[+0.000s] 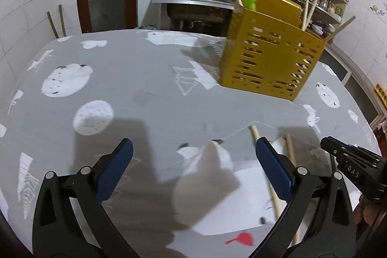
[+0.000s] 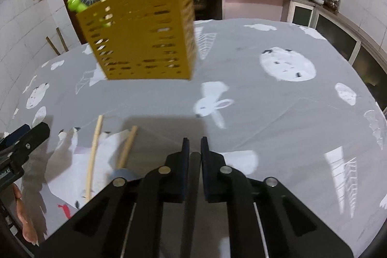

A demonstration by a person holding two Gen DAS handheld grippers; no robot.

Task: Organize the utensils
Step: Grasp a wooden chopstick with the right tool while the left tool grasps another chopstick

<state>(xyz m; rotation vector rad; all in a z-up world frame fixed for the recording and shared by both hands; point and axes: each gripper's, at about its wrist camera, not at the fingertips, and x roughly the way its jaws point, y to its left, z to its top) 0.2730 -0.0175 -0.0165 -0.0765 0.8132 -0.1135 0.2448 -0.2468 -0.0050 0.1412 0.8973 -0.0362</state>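
Two wooden chopsticks (image 2: 93,156) lie on the grey worktop (image 2: 278,113) at the lower left of the right wrist view. The yellow holder (image 2: 142,40) stands at the upper left. The right gripper (image 2: 193,144) has its fingers together, holding nothing. The left gripper (image 1: 193,156) has its fingers wide apart. Thin sticks could roll or slip away from a pinch.

A matt grey printed cloth (image 1: 150,98) covers the table, the slotted yellow holder (image 1: 268,59) looks like smooth plastic, and the two loose chopsticks (image 2: 93,156) appear bare pale wood.
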